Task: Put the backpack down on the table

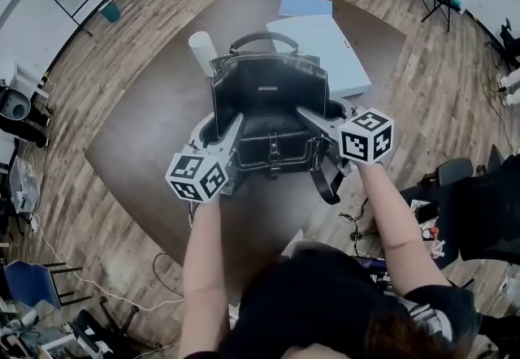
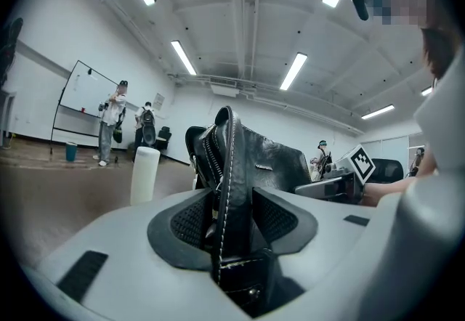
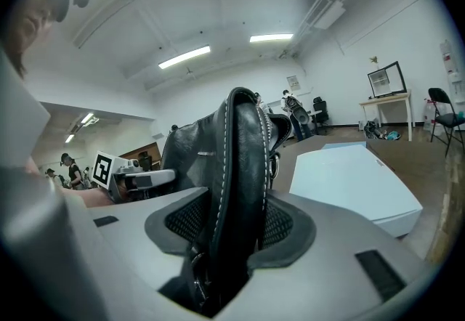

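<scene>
A black leather backpack [image 1: 268,105] stands upright on the brown table [image 1: 138,130], its top handle up and a strap [image 1: 325,183] hanging over the near edge. My left gripper [image 1: 221,128] is at its left side and my right gripper [image 1: 318,118] at its right side. In the left gripper view a stitched edge of the backpack [image 2: 240,167] stands between the pads of the gripper [image 2: 232,221], which sit loosely beside it. In the right gripper view a thick stitched edge of the backpack [image 3: 240,160] likewise fills the gap of the gripper [image 3: 236,221], whose jaws are spread wide.
A white cylinder [image 1: 201,53] stands just behind the backpack's left corner. A pale blue flat box [image 1: 321,45] lies behind it on the right, with a blue sheet [image 1: 305,6] farther back. Chairs and people stand on the wooden floor around the table.
</scene>
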The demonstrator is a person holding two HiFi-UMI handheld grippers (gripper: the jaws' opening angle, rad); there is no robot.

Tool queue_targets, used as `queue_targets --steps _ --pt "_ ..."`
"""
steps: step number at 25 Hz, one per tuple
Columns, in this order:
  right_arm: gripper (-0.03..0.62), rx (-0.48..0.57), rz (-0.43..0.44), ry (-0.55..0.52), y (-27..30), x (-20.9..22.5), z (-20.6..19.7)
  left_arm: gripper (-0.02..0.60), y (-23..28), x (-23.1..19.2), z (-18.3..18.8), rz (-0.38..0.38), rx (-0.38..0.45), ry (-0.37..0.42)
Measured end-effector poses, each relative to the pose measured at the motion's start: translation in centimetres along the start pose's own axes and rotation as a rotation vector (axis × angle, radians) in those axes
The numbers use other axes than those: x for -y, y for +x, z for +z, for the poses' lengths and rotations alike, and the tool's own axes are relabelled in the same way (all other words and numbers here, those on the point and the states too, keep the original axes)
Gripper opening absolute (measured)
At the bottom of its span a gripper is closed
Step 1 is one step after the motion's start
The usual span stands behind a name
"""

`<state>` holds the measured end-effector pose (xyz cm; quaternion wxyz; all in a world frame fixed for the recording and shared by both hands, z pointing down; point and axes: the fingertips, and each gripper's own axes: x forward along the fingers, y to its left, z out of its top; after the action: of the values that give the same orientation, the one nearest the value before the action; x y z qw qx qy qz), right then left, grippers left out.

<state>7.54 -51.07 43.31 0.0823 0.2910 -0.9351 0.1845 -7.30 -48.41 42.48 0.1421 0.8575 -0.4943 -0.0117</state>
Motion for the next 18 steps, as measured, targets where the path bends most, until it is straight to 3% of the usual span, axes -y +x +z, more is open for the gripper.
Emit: queue_targets --steps 5,18 --pt "0.219 0.004 -0.049 0.009 -1.0 -0.1 -0.2 0.249 -0.9 0.0 -0.4 0.007 -0.019 0.023" --pt "0.219 0.063 -0.204 0.023 -5.8 -0.6 0.0 0.253 -5.7 1.0 0.9 0.007 0.02 0.054"
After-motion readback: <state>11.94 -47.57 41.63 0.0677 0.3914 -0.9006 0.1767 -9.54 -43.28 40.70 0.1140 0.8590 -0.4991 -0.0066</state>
